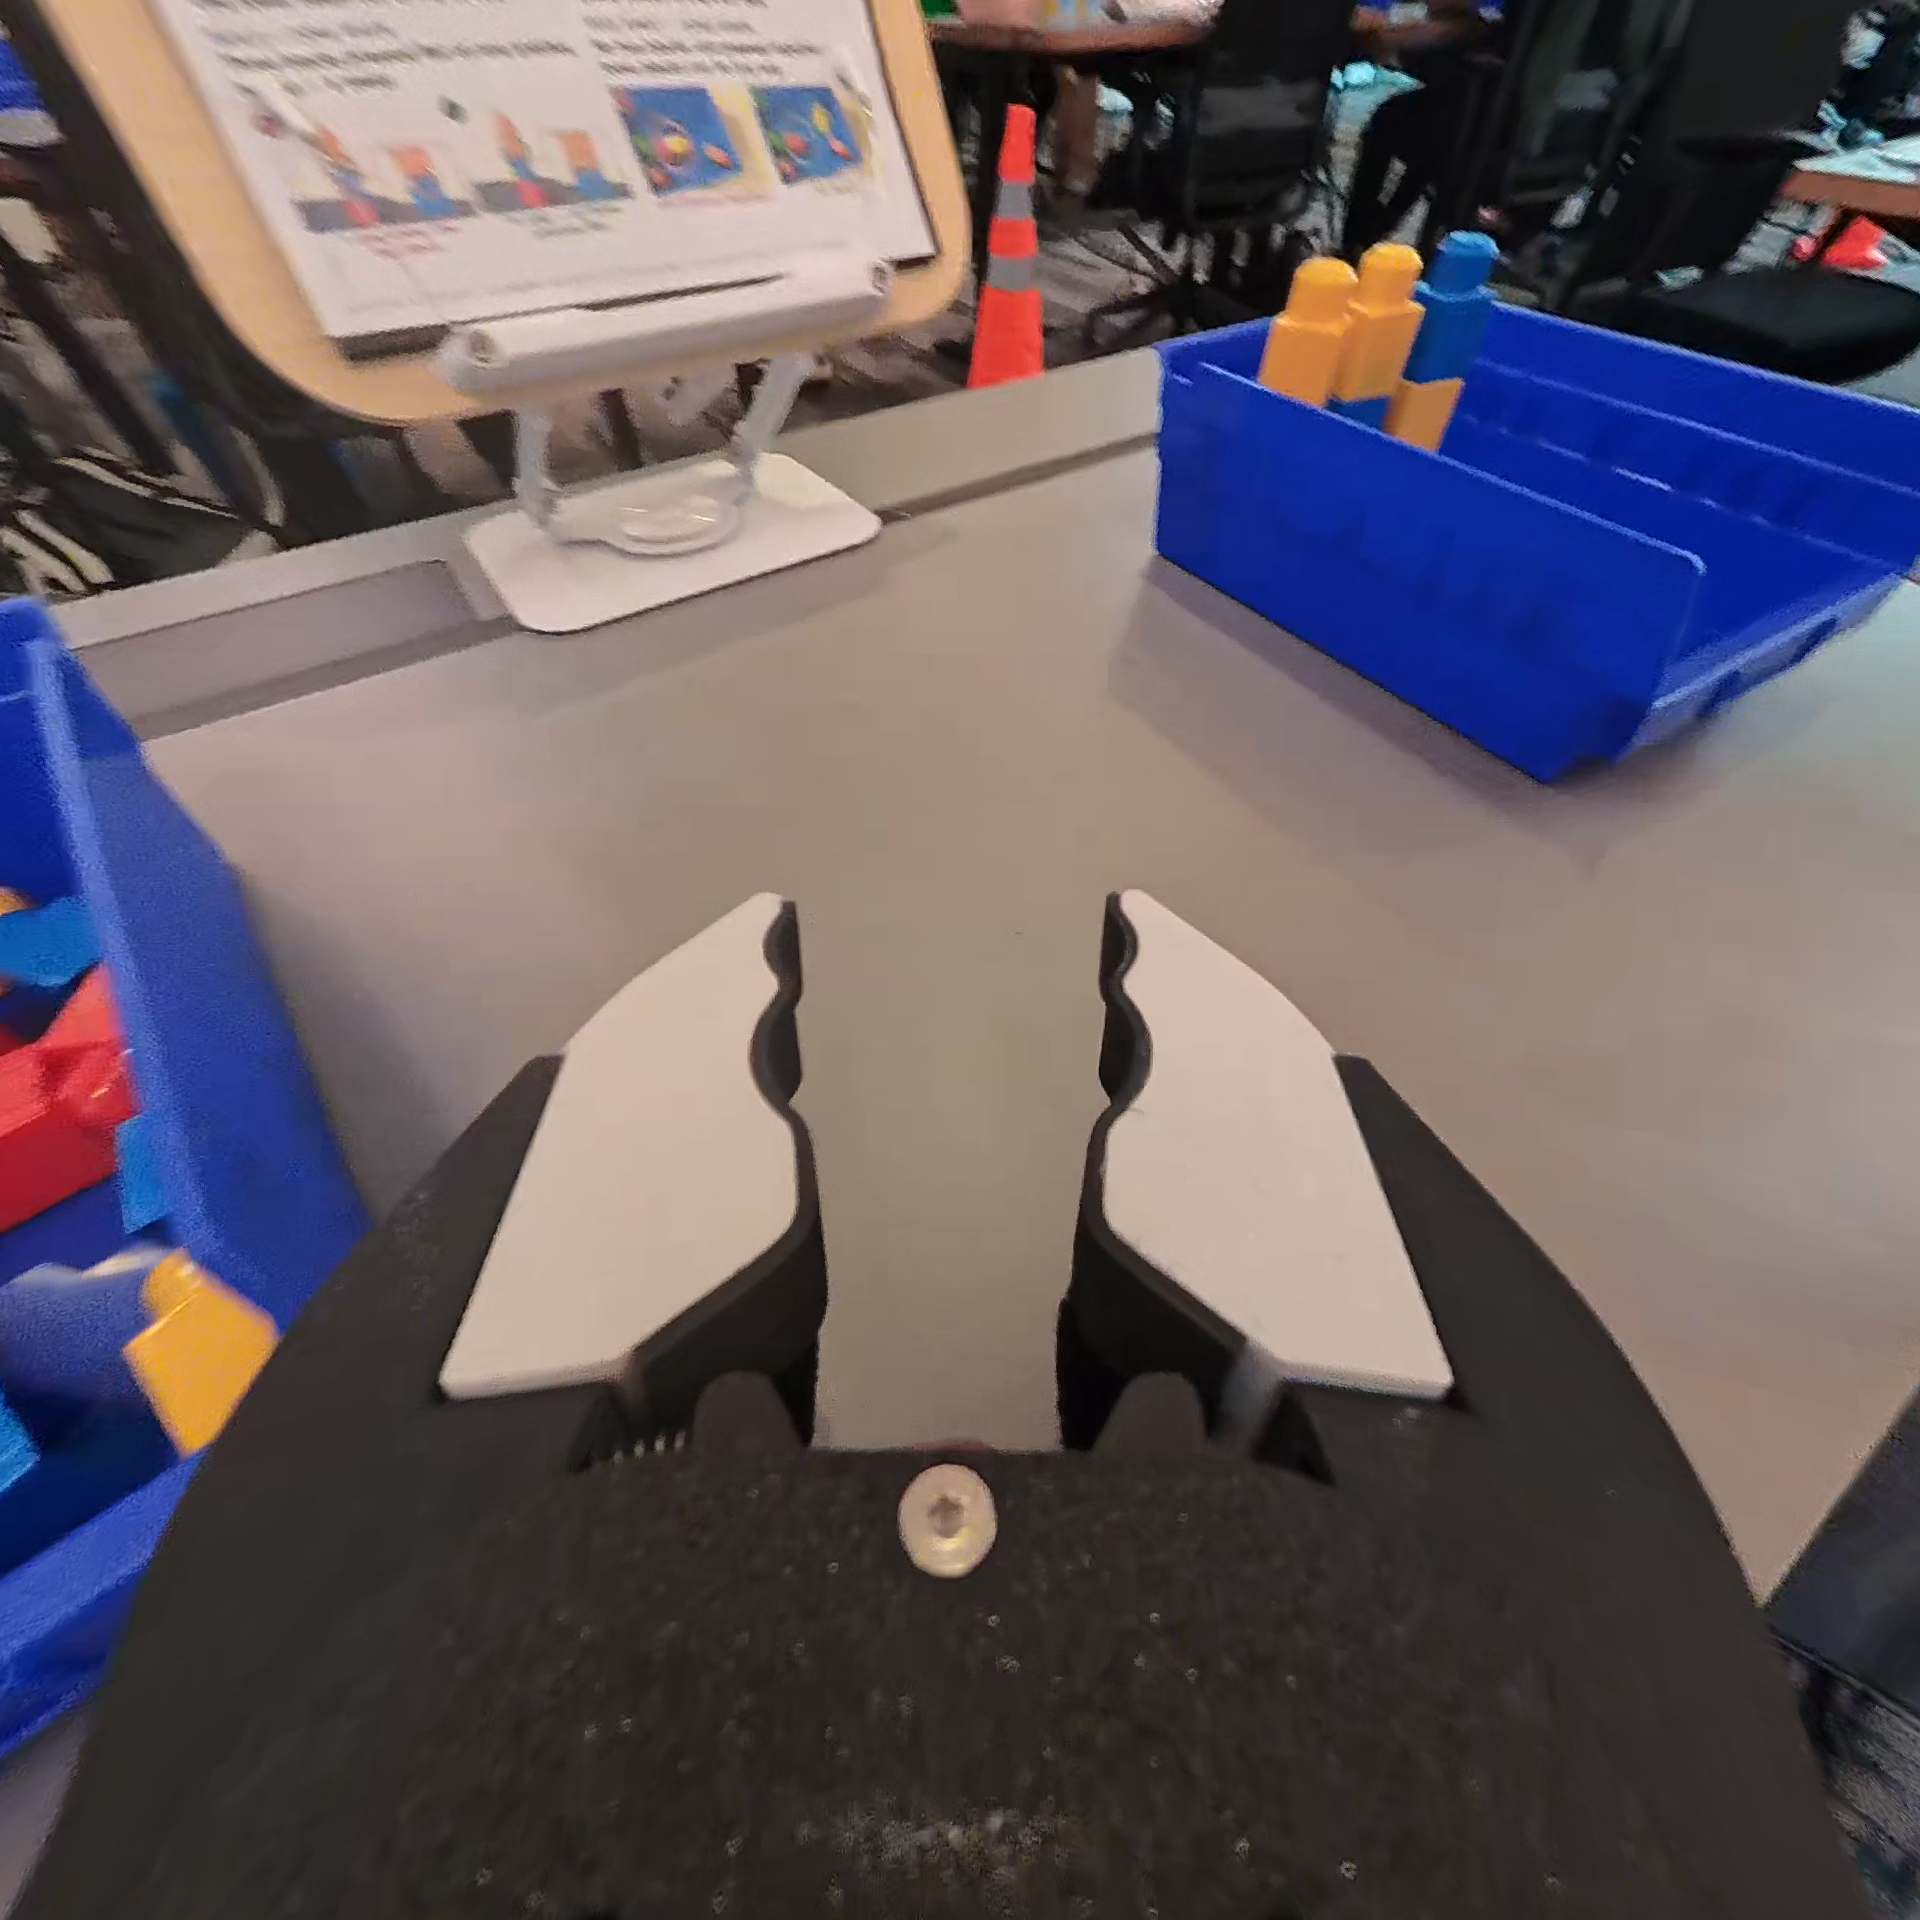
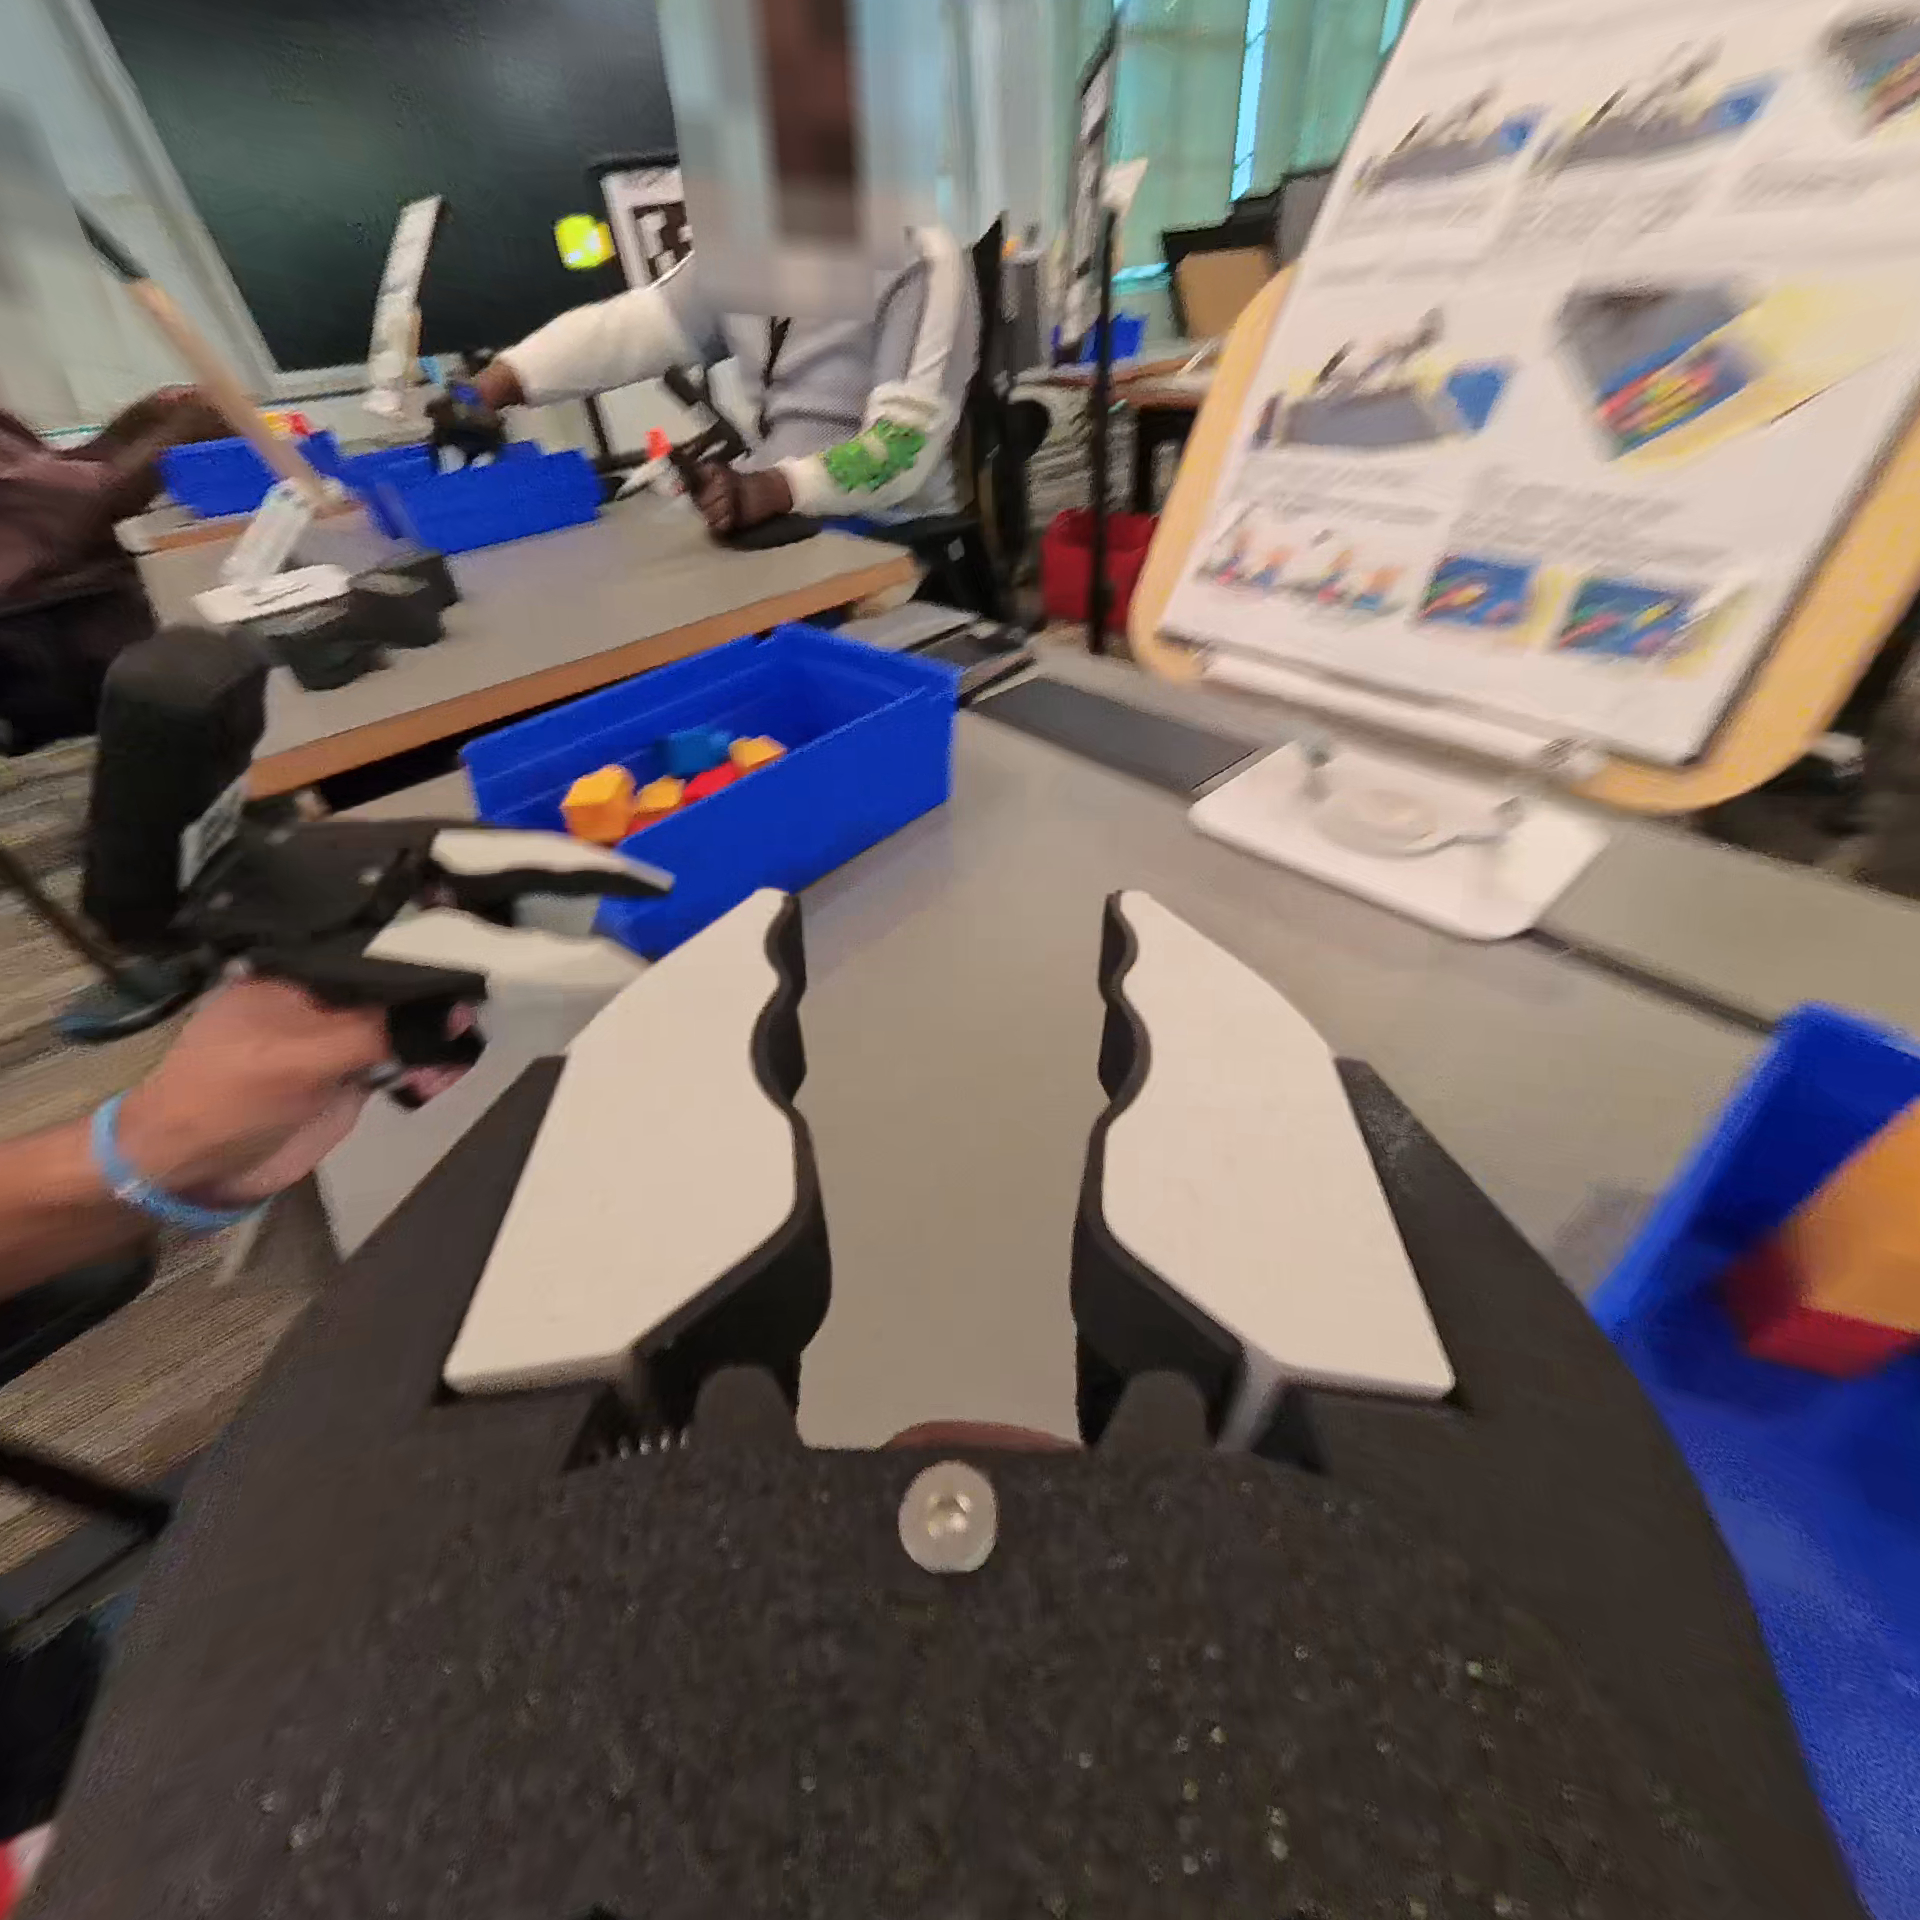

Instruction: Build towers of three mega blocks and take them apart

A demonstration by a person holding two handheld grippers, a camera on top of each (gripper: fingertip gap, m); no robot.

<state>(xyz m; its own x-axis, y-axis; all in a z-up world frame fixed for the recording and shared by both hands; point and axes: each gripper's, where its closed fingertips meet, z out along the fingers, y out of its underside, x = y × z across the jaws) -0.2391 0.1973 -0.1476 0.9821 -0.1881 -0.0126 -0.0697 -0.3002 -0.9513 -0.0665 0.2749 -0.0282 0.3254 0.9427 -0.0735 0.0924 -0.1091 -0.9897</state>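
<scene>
My left gripper (image 1: 951,914) is open and empty, just above the grey table (image 1: 935,727). A blue bin (image 1: 208,987) to its left holds loose red (image 1: 52,1122), orange (image 1: 197,1351) and blue blocks. A second blue bin (image 1: 1434,582) at the back right holds joined orange and blue blocks (image 1: 1371,332) that stand up above its rim. My right gripper (image 2: 951,914) is open and empty over the table. In the right wrist view the left gripper (image 2: 644,925) is at the left, held by a hand, in front of the loose-block bin (image 2: 831,821). The other bin (image 2: 1766,1164) is at the right edge.
A tilted stand with an instruction sheet (image 1: 582,156) rests on a white base (image 1: 675,551) at the table's far edge. An orange cone (image 1: 1013,260) stands on the floor behind. A person (image 2: 831,395) works at another table with blue bins.
</scene>
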